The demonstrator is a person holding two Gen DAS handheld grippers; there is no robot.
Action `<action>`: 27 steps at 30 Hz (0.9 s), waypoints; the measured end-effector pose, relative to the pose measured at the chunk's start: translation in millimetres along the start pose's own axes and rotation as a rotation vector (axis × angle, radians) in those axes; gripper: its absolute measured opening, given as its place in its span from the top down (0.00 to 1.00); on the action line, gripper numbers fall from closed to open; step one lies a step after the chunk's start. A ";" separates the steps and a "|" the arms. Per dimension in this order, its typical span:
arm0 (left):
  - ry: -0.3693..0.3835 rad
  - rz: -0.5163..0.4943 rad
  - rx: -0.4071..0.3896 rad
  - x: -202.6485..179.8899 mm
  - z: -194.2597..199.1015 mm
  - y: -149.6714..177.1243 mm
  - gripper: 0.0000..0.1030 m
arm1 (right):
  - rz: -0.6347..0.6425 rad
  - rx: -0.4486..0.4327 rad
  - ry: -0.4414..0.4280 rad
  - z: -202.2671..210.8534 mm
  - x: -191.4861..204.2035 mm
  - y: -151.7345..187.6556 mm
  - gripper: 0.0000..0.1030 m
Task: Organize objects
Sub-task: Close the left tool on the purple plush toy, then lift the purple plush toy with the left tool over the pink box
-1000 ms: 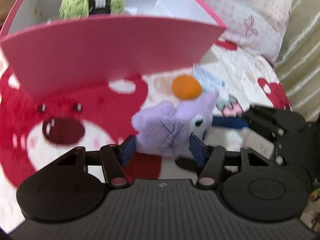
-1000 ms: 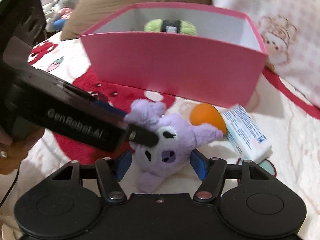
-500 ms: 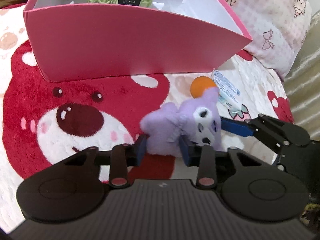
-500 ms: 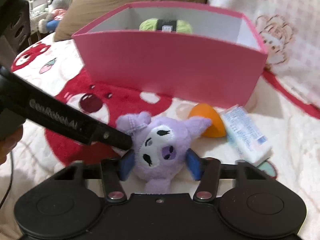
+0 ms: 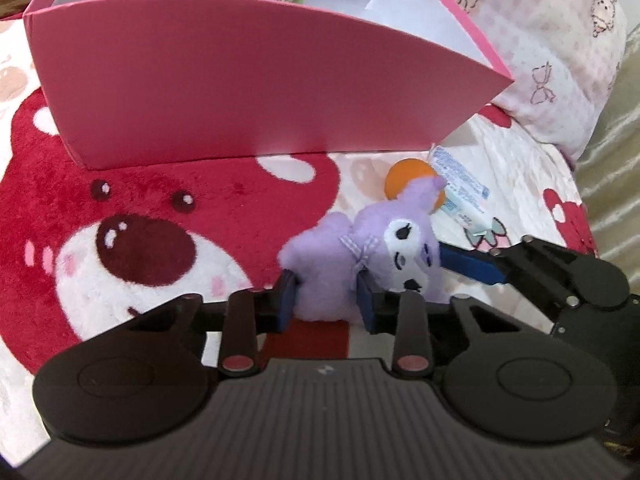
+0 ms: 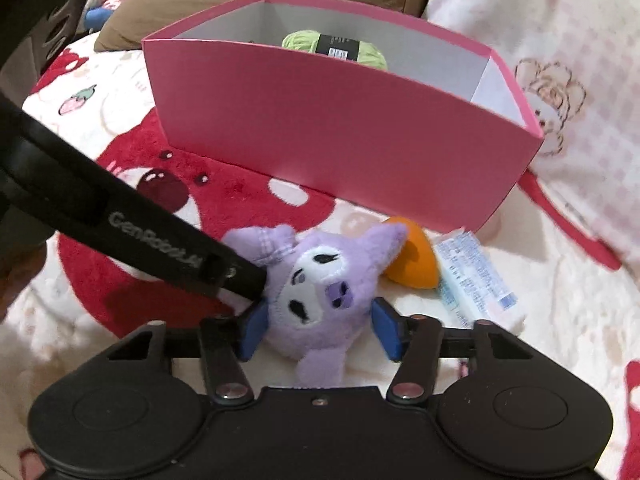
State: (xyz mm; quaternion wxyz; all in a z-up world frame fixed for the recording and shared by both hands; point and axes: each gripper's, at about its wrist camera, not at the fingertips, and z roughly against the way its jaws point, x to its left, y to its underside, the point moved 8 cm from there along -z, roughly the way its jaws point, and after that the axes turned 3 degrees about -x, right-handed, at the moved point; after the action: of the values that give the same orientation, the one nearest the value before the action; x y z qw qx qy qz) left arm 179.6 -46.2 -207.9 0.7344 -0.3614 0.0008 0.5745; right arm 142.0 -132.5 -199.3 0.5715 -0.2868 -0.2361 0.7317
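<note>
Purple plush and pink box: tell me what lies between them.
In both wrist views, only bare blanket lies between the purple plush and the pink box; the orange ball sits off to the side.

We are counting one purple plush toy (image 5: 360, 256) lying on the bed, one orange ball (image 6: 414, 262) just behind it, and one white packet with blue print (image 6: 476, 276) beside that. One pink box (image 6: 340, 132) is standing beyond them, holding one skein of green yarn (image 6: 340, 48). Two tongs are showing, the left (image 5: 326, 300) and the right (image 6: 320, 330). One pink patterned pillow (image 5: 556, 52) is lying at the right.
</note>
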 end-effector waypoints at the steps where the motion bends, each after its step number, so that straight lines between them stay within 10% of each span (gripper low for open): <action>1: 0.002 -0.005 -0.005 -1.7 0.1 0.4 0.71 | -0.005 -0.004 -0.002 -0.1 -0.4 0.2 0.46; 27: -0.027 0.034 0.019 -26.3 65.2 -5.5 0.71 | -0.105 -0.064 -0.202 44.3 -6.7 -11.7 0.47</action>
State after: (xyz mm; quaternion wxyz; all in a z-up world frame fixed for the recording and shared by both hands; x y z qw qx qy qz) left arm 148.2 -34.2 -145.8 0.7279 -0.3465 0.0022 0.5917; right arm 120.9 -137.0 -158.4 0.5728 -0.2170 -0.3303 0.7181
